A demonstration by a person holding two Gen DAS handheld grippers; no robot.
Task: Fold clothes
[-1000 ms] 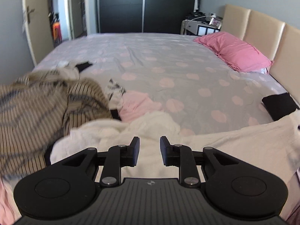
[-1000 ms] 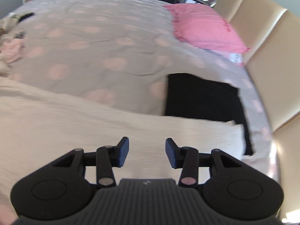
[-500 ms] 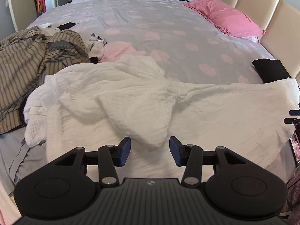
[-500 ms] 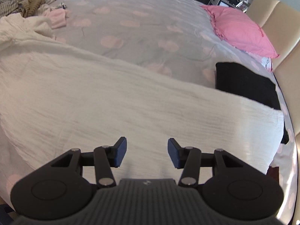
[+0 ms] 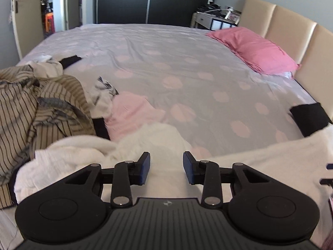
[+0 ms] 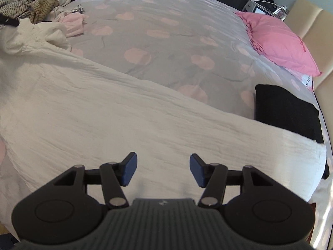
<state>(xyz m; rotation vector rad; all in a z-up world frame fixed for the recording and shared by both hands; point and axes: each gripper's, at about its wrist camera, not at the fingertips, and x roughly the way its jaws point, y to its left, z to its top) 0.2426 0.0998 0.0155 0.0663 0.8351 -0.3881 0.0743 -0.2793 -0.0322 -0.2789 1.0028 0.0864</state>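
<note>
I see left gripper point(image 5: 166, 167) jaws apart, just narrowed, nothing between | right gripper point(image 6: 162, 169) just widened, empty | both over white garment point(image 6: 116, 114) on bed point(image 6: 166, 41)

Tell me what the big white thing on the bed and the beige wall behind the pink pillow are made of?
The white garment looks like soft crinkled cotton, matte, with fine ripples all over. The headboard looks like padded leather or fake leather: smooth panels with a slight shine. I can't tell which for sure.
</note>
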